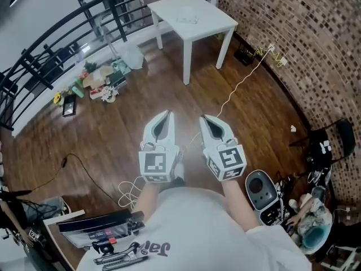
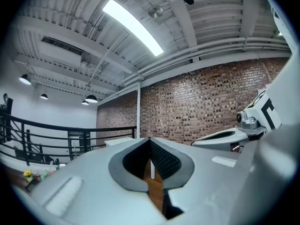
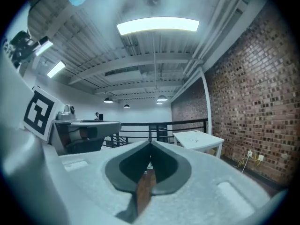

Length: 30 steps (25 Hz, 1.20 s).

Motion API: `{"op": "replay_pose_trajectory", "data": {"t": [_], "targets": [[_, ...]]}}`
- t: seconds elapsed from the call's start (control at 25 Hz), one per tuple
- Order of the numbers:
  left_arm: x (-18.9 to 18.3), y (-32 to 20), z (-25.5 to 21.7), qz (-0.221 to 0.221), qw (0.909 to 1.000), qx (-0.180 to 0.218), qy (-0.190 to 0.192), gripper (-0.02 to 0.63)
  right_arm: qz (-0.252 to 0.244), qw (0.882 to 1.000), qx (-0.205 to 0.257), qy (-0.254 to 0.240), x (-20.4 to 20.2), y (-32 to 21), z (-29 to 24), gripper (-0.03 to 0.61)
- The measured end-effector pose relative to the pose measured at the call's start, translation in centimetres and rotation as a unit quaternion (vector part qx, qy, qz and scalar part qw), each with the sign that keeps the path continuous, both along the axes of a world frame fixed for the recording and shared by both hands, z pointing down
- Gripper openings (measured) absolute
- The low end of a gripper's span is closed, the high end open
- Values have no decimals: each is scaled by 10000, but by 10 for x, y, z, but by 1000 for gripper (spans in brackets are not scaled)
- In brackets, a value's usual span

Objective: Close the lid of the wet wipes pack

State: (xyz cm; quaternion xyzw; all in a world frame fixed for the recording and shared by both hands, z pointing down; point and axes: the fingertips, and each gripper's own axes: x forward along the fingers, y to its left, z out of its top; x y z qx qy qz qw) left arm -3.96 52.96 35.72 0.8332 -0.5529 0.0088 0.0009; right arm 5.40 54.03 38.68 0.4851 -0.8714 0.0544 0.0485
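L gripper (image 1: 166,113) (image 2: 150,139): jaws are brought together, tips touching at the front; nothing is held btw. them. Only wood floor (image 1: 113,129) is seen through the slit behind the tips. R gripper (image 1: 204,118) (image 3: 150,143): same, jaws closed tip to tip and empty, w/ a strip of floor showing through the gap. Both are held side by side in front of the person's body, near each other but apart, tips pointed fwd, above the floor and touching nothing.

The wipes pack is not made out for sure. Only a pale flat item (image 1: 189,20) is seen on the white table (image 1: 208,16) (image 3: 199,138), too faint to be identified, well apart from both grippers.

Open floor lies btw. the grippers and the table, crossed by a white cable (image 1: 237,89) running to the brick wall (image 1: 293,44) on the R. The L side is bounded by a dark railing (image 1: 51,44), w/ clutter (image 1: 98,81) piled on the floor just beside it. A grey device (image 1: 259,189) sits on the floor near the R gripper, to its R.
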Motion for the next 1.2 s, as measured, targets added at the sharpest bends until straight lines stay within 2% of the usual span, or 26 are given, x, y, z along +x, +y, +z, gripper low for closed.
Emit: {"op": "replay_pose_trajectory", "data": {"t": [0.16,0.4,0.52,0.68,0.76,0.88,1.0,1.2], "targets": [[-19,-59,-10,-53,9996,272,-28,11,-88,9999,6,132,-17,-47,1,-12],[-56,-118,33,-416,9986,-325,83,11,-285,9991,-314,78,-31,-106,23,-12],[-61,-157,43,-538,9971,-521,138,11,-426,9984,-365,40,-37,-151,33,-12],[-45,-227,53,-553,9971,-517,-19,11,-583,9974,-431,-38,-30,-230,50,-12],[-34,-267,57,-474,9974,-526,-135,11,-470,9978,-441,-139,-17,-277,51,-12],[-10,-322,49,-306,9983,-451,-222,11,-293,9985,-378,-255,8,-344,40,-12],[6,-385,39,-390,9984,-365,-189,11,-309,9989,-195,-293,28,-407,24,-12],[38,-449,46,-395,9977,-512,-223,11,-375,9982,-274,-381,60,-471,29,-12]]}}
